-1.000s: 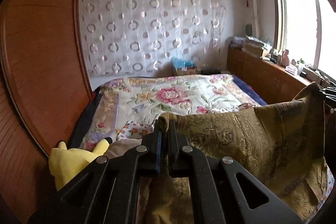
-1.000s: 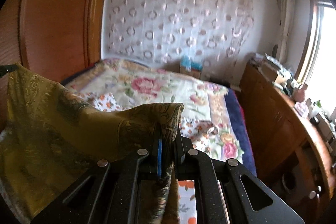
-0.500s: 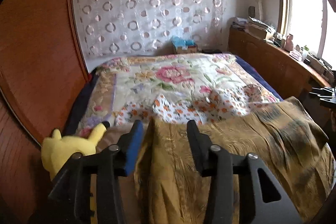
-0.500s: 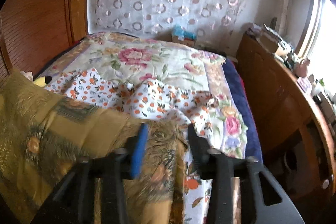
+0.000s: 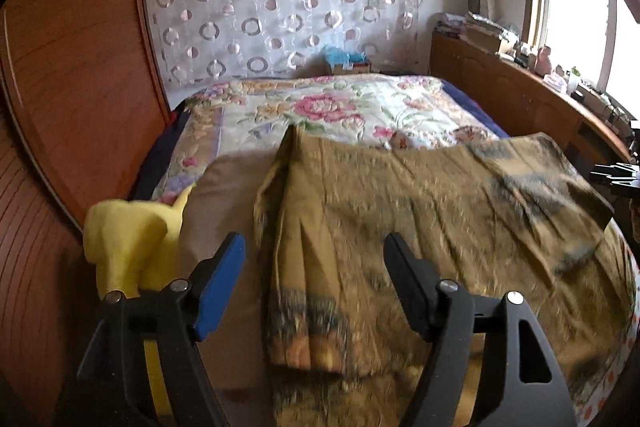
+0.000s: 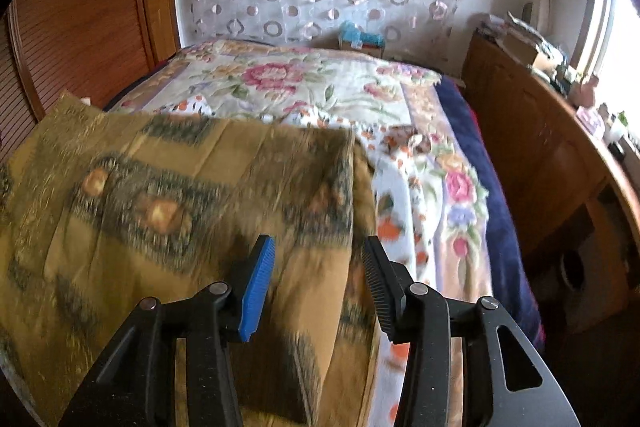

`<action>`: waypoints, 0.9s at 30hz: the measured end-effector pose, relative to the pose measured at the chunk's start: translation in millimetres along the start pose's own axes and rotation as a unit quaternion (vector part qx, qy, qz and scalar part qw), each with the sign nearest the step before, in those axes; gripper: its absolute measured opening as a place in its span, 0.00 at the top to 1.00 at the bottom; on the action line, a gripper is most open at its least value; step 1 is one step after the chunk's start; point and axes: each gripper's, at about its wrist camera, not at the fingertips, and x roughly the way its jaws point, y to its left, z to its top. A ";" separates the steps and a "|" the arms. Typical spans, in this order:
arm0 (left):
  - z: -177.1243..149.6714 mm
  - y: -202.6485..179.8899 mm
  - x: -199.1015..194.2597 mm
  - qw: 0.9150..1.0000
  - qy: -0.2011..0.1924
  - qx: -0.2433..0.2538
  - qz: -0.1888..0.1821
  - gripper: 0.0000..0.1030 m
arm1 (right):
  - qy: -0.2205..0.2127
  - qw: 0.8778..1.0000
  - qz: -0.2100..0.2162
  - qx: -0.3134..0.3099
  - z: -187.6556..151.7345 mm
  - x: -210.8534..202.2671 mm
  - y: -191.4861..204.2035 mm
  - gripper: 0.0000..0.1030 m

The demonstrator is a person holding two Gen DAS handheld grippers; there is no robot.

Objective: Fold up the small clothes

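An olive-gold patterned garment (image 5: 420, 227) lies spread flat on the bed, folded over with pleats along its left edge. It also shows in the right wrist view (image 6: 180, 211). My left gripper (image 5: 314, 251) is open and empty, hovering over the garment's near left part. My right gripper (image 6: 318, 253) is open and empty, above the garment's right edge. The right gripper's tip shows at the far right of the left wrist view (image 5: 616, 175).
The bed (image 5: 320, 107) has a floral quilt. A white cloth with orange flowers (image 6: 400, 163) lies under the garment. A yellow plush toy (image 5: 128, 243) sits at the left, by a beige cloth (image 5: 224, 211). Wooden wardrobe (image 5: 72, 87) at left, wooden cabinet (image 6: 540, 147) at right.
Both grippers held the garment lifted by its top edge a second ago, then lowered it onto the bed and opened. The garment now lies flat and both grippers have drawn back, wide open.
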 end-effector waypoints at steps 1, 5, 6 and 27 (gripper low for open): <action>-4.5 0.6 -0.4 1.000 0.002 -0.001 0.000 0.30 | 0.004 1.000 0.002 0.002 -5.0 -2.3 -0.4 0.54; -20.9 5.9 -0.8 1.000 0.016 -0.012 0.003 0.30 | 0.017 1.000 0.012 0.010 -19.4 -8.0 -0.2 0.54; -25.6 7.4 0.1 1.000 0.021 -0.015 0.005 0.30 | 0.020 1.000 0.012 0.009 -22.6 -10.6 1.2 0.54; -56.5 8.1 -4.7 0.999 0.022 -0.027 0.001 0.42 | 0.009 0.999 0.009 0.033 -42.1 -17.3 -5.3 0.53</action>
